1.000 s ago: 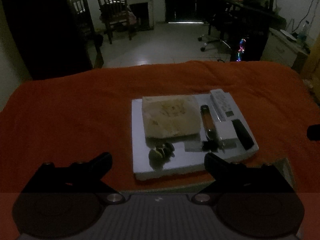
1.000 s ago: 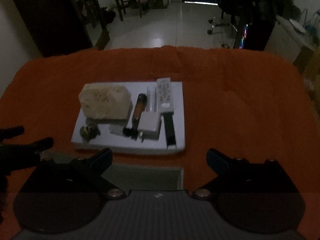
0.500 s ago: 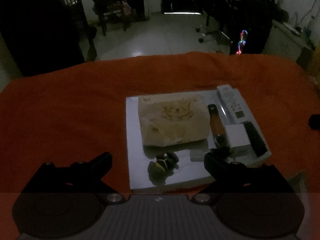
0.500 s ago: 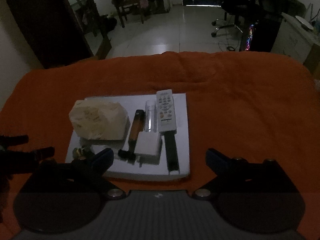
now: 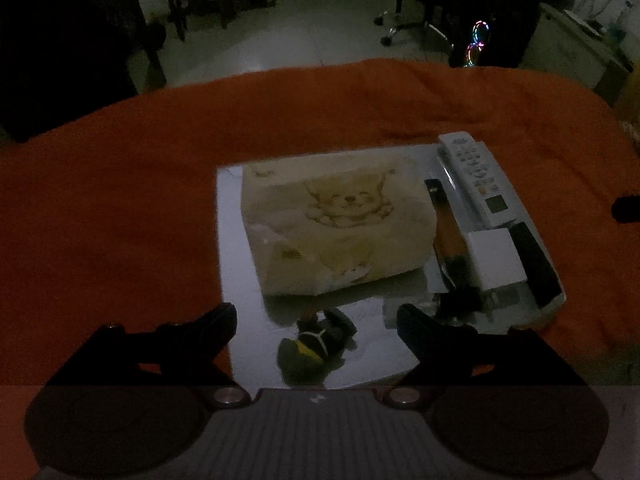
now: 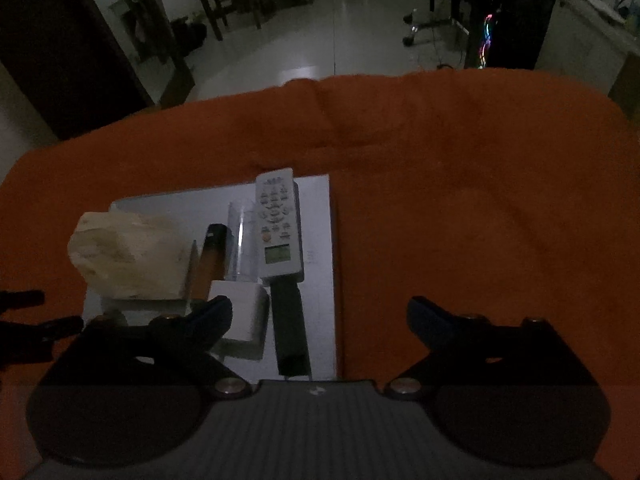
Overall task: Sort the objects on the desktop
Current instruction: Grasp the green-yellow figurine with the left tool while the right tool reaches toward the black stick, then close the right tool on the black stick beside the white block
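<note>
Hovering over the white tray, left claw and right claw gape apart, empty.

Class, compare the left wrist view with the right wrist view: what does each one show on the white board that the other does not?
Only the left wrist view shows the small dark toy and the bear drawing on the tissue pack. Only the right wrist view clearly shows the clear glass beside the remote. Both share the white board, remote, tissue pack, white charger and orange cloth.

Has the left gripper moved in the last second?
Yes. The left gripper has come forward toward the white board; the small toy now lies between its fingers.
</note>
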The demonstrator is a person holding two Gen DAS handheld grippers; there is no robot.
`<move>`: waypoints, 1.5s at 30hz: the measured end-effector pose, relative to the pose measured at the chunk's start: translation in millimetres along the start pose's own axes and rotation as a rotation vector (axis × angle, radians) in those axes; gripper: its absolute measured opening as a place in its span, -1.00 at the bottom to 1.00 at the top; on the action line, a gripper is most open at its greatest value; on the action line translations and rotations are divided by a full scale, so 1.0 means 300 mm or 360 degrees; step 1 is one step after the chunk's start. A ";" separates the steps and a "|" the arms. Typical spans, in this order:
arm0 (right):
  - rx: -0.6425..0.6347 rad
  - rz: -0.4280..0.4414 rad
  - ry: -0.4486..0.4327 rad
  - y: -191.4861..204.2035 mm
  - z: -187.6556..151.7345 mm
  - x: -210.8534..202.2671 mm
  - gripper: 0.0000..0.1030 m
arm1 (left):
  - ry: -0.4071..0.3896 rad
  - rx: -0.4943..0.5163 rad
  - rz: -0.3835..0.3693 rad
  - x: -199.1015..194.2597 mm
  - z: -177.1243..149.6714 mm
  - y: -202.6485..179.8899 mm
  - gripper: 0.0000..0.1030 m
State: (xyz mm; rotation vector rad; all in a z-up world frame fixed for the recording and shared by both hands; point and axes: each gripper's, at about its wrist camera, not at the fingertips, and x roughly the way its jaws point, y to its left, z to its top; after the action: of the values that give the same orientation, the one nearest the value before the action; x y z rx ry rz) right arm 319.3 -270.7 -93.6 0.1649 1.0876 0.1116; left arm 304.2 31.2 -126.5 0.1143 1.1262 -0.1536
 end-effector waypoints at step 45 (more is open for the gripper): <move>-0.0139 -0.0090 0.0426 0.048 0.022 0.333 0.50 | 0.0487 -0.0391 0.0049 0.264 0.008 0.051 0.42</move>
State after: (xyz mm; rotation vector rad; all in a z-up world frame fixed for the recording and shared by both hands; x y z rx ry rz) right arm 371.1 -240.0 -174.9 0.0406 1.3505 0.1327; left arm 342.6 40.7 -196.8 -0.0664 1.4385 0.0323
